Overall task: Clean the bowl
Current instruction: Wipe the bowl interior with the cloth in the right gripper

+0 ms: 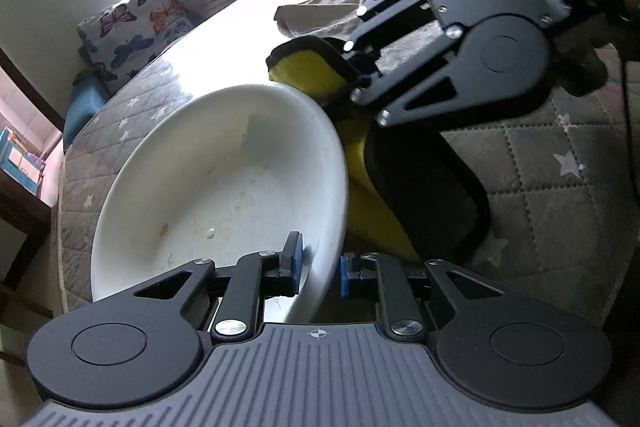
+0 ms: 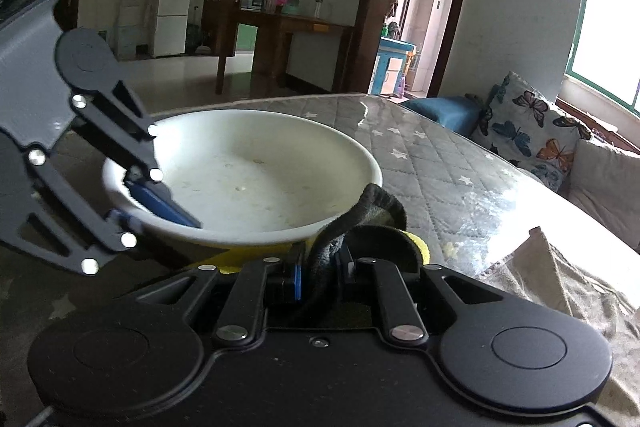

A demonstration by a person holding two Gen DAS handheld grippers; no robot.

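Bowl (image 1: 224, 187): white, wide and shallow, tilted, rim pinched between the left tool's blue pads; inside marked with faint yellowish smears and small crumbs. Cloth (image 1: 320, 67): yellow face, black edging, folded and draped, touching the bowl's outer rim, clamped in the right tool.

Bowl (image 1: 224, 187) white w/ faint yellowish specks inside; cloth (image 1: 360, 195) yellow w/ black edging & black backing. Grippers black — blue pads (image 1: 297, 259) on left one, blue pads (image 2: 297, 281) on right too. Table cover (image 2: 420, 155) grey quilted diamonds w/ white stars; cushions (image 2: 532, 123) white — blue, orange & dark butterflies.
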